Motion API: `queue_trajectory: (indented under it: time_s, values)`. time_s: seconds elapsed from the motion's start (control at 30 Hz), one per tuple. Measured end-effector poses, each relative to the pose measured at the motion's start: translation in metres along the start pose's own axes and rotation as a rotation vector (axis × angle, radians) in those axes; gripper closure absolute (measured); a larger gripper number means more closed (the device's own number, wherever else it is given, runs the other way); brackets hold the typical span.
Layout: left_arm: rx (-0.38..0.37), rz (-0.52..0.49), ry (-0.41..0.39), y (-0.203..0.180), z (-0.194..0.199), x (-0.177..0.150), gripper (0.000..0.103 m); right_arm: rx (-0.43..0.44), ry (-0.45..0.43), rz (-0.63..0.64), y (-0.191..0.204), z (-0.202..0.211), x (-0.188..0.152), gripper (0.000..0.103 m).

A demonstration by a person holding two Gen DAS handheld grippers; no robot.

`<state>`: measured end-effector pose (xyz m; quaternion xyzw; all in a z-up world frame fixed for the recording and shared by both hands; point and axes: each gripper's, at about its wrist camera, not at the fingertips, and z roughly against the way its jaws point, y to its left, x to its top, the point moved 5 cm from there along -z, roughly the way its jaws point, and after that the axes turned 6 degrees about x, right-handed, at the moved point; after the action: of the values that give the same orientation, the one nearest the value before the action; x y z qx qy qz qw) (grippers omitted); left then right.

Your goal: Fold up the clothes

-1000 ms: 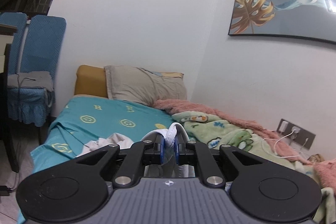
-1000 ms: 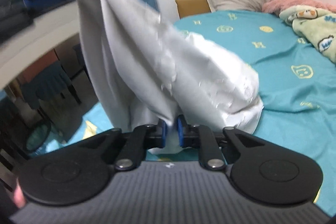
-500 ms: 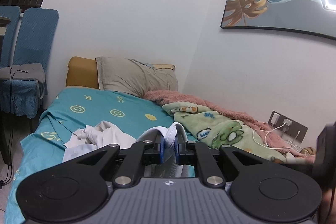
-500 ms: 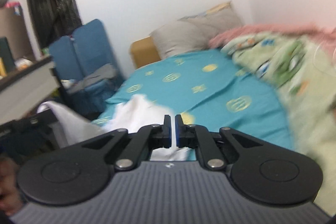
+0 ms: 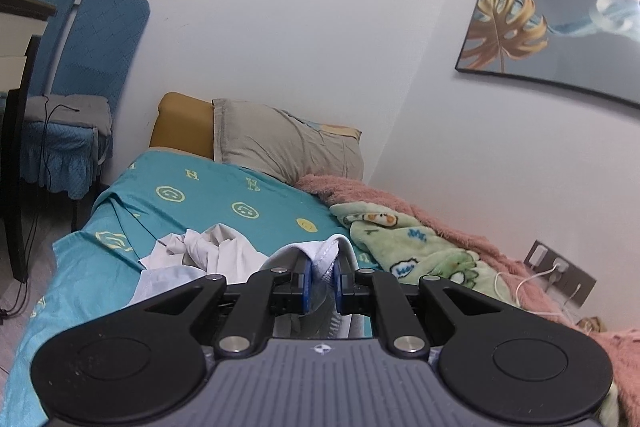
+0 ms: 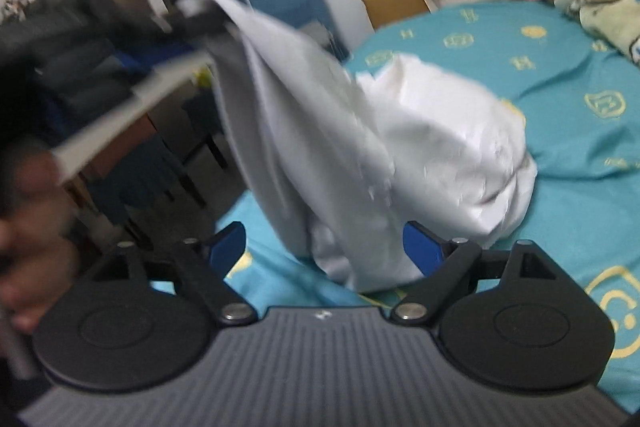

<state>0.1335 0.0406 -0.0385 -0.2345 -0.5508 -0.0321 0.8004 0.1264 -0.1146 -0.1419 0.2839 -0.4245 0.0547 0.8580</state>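
Nearest in the left wrist view, the left gripper (image 5: pixel 322 285) is seen clamped on a stitched hem of the white garment (image 5: pixel 320 259), its blue pads pressed against the fold between them. Nearest in the right wrist view, the right gripper (image 6: pixel 324 247) is shown with its jaws spread wide and holding nothing; the white garment (image 6: pixel 400 155) hangs between and just beyond the blue pads (image 6: pixel 420 247). Farther out, the cloth is lifted at one corner to the upper left, apparently by the other gripper, though that region is blurred. The rest is bunched on the teal bedsheet (image 6: pixel 560 75). Behind it, a grey pillow (image 5: pixel 288 143) and a green blanket (image 5: pixel 420 247) lie by the wall.

A likely fault: if the right jaws are closed here, several bunched layers may be caught instead of a single edge, and a crooked fold would result. The hem may also slip from the left pads if the cloth is pulled taut.
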Motion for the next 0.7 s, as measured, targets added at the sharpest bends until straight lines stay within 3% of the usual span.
queue_trajectory:
  time_s: [0.03,0.1,0.17,0.2,0.4,0.47,0.6,0.7]
  values:
    - [-0.004,0.005,-0.003,0.002,0.0,0.001,0.092,-0.026,0.008,0.003,-0.005,-0.008,0.0,0.02]
    - [-0.01,0.009,-0.009,0.004,0.001,0.003,0.092,-0.066,0.03,0.015,-0.012,-0.017,-0.001,0.057]
    - [-0.005,0.003,-0.012,0.006,0.0,0.003,0.092,-0.103,0.053,0.029,-0.018,-0.025,-0.001,0.086]
    - [-0.001,0.004,-0.015,0.008,0.0,0.004,0.092,-0.11,0.049,0.024,-0.021,-0.024,0.0,0.091]
    - [0.017,-0.007,-0.054,0.011,0.003,0.011,0.092,-0.101,-0.126,-0.01,-0.033,0.042,0.031,0.094]
    - [0.001,-0.008,-0.032,0.009,0.002,0.008,0.092,-0.124,-0.165,0.0,-0.04,0.071,0.04,0.094]
    - [-0.024,-0.061,0.088,-0.003,-0.016,-0.015,0.092,-0.227,-0.209,0.013,-0.061,0.107,0.052,0.093]
    - [-0.052,-0.101,0.178,-0.015,-0.034,-0.04,0.092,-0.29,-0.138,-0.063,-0.08,0.101,0.046,0.092]
